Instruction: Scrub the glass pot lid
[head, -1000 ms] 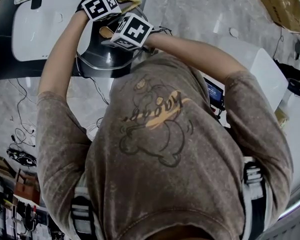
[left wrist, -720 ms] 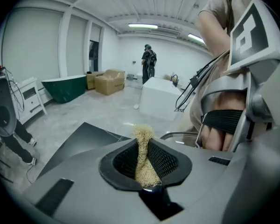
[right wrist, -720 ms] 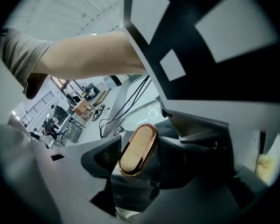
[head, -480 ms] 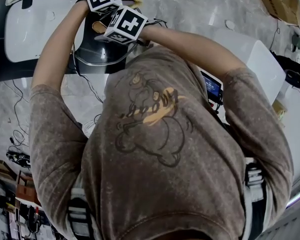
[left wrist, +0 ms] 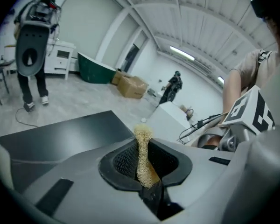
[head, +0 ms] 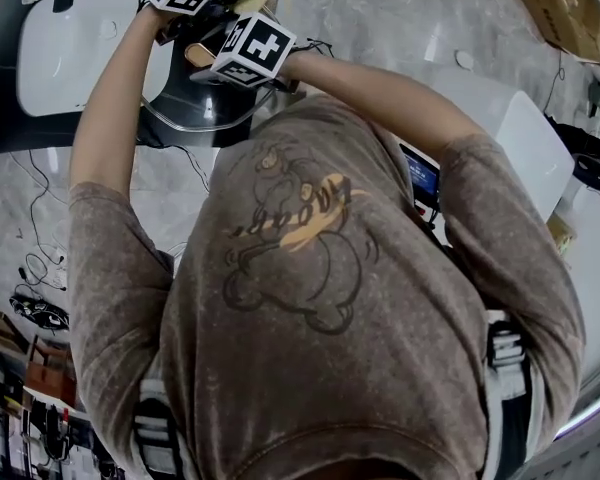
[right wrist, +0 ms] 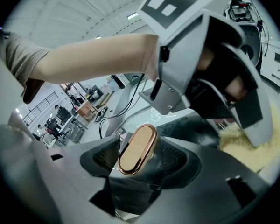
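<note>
Right now the scrubber is off the glass, just beside the knob

Your right gripper (right wrist: 137,161) has its fingers (right wrist: 177,155) clamped on the oval knob (right wrist: 136,149) of the glass pot lid (head: 190,108), whose glass spreads toward 6 o'clock below your hands in the head view. Your left gripper (left wrist: 147,169) pinches the straw-coloured scrubber (left wrist: 141,148) tight. Seen from the right gripper, the scrubber lies at 3 o'clock of the knob, so I judge the left hand should bring it down onto the glass

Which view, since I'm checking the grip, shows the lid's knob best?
The right gripper view: the knob fills the centre, face-on, between the right gripper's jaws, which have just opened slightly. The head view shows only a sliver beside the marker cube; the left gripper view shows none of it.
</note>
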### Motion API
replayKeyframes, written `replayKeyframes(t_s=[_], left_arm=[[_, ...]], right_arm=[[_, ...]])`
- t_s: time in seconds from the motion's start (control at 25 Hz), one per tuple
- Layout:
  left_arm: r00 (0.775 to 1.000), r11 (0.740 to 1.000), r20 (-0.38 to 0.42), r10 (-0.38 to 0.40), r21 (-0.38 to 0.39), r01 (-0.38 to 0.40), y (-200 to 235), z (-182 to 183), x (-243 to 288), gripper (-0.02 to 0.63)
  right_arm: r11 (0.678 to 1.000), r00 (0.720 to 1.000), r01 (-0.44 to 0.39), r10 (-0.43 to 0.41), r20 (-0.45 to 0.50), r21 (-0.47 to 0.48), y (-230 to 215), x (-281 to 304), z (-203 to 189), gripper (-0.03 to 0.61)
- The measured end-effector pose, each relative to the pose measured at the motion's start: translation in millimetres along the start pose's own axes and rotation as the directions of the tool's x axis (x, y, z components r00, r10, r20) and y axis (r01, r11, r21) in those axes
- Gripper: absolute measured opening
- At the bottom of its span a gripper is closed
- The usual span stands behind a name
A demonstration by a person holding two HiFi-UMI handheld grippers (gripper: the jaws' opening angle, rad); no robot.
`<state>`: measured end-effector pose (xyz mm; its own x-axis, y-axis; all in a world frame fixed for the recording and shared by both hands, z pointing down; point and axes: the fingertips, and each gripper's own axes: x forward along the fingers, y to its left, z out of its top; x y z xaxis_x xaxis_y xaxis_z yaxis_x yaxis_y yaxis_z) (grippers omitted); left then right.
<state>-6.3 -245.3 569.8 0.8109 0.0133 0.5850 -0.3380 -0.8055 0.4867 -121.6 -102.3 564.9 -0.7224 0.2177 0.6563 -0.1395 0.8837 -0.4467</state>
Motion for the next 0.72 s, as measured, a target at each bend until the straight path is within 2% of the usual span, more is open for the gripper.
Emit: replayKeyframes(t_s=[0.12, 0.24, 0.48, 0.6, 0.72], left_arm=[[0.984, 0.988, 0.088, 0.155, -0.034, -0.152, 8.5, 5.5, -30.3, 0.067], [0.943, 0.952, 0.133, 0.306, -0.063, -0.300, 11.2, 5.3, -74.3, 0.067], [0.854, 0.883, 0.226, 0.468, -0.168, -0.439, -20.9, -4.1, -150.1, 0.067], [0.800, 0.840, 0.258, 0.542, -0.204, -0.503, -49.6, -9.5, -173.6, 0.067], [0.718, 0.783, 0.311, 0.622, -0.249, -0.570, -85.4, -7.3, -200.0, 0.067]], right_arm=[[1.000, 1.000, 0.026, -0.026, 0.017, -0.002, -5.8, -13.6, 3.4, 0.264], [0.999, 0.998, 0.034, -0.033, 0.048, -0.004, -14.5, -35.7, 13.1, 0.261], [0.998, 0.990, 0.053, -0.048, 0.136, -0.030, -31.6, -83.4, 40.2, 0.256], [0.997, 0.982, 0.057, -0.047, 0.182, -0.051, -25.6, -105.1, 50.5, 0.233], [0.992, 0.968, 0.058, -0.029, 0.251, -0.110, -6.6, -123.8, 69.0, 0.225]])
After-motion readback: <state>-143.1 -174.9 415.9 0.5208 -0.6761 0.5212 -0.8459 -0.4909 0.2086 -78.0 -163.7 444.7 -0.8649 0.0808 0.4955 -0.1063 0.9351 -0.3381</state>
